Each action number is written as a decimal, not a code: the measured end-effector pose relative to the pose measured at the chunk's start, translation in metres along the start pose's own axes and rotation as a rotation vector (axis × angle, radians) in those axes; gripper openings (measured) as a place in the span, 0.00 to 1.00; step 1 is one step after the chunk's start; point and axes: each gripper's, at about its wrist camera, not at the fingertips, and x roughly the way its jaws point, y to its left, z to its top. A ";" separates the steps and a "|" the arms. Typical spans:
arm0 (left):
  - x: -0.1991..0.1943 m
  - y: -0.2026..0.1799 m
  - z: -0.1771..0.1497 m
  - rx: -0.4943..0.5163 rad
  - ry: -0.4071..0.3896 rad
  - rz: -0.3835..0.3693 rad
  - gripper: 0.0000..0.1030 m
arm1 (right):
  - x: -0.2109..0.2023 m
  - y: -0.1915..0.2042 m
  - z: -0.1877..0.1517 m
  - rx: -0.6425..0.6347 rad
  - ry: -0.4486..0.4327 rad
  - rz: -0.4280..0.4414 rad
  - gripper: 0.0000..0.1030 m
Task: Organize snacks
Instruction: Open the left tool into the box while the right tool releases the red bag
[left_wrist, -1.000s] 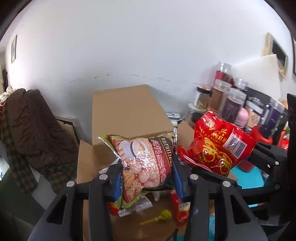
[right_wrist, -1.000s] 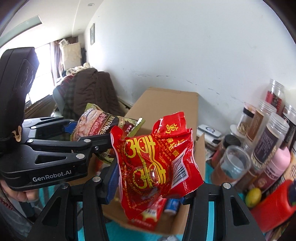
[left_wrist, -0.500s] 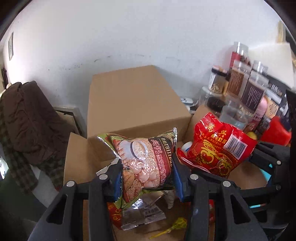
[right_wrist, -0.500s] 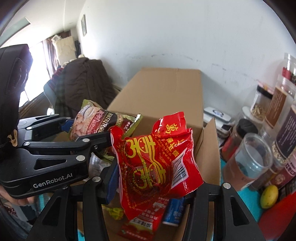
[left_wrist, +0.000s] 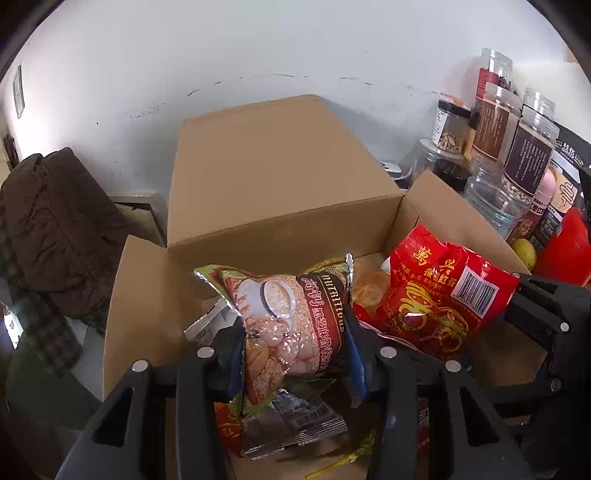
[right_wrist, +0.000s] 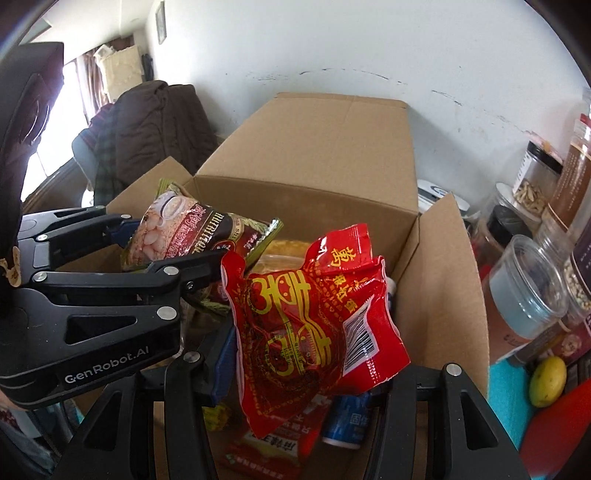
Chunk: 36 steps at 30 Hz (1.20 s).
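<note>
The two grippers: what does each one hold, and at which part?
Left gripper clamps the oat packet across its middle; right gripper clamps the red packet at its lower half.

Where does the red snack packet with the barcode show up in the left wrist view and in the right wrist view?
Left wrist view: the red snack packet sits right of centre, clamped in the right gripper, over the open cardboard box.
Right wrist view: it fills the centre, between that gripper's own fingers.
Shared landmark: the oat-print packet held in the left gripper, to the red packet's left in both views.

two packets side by side above box, jars right
</note>
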 end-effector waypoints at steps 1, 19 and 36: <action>0.000 -0.001 0.000 0.002 0.004 0.004 0.44 | 0.002 0.002 0.002 -0.003 0.004 -0.005 0.50; -0.004 -0.002 0.004 -0.017 0.058 0.093 0.56 | -0.002 0.010 -0.002 -0.042 0.031 -0.031 0.68; -0.069 -0.006 0.012 -0.025 -0.056 0.140 0.68 | -0.065 0.000 -0.004 -0.011 -0.056 -0.124 0.78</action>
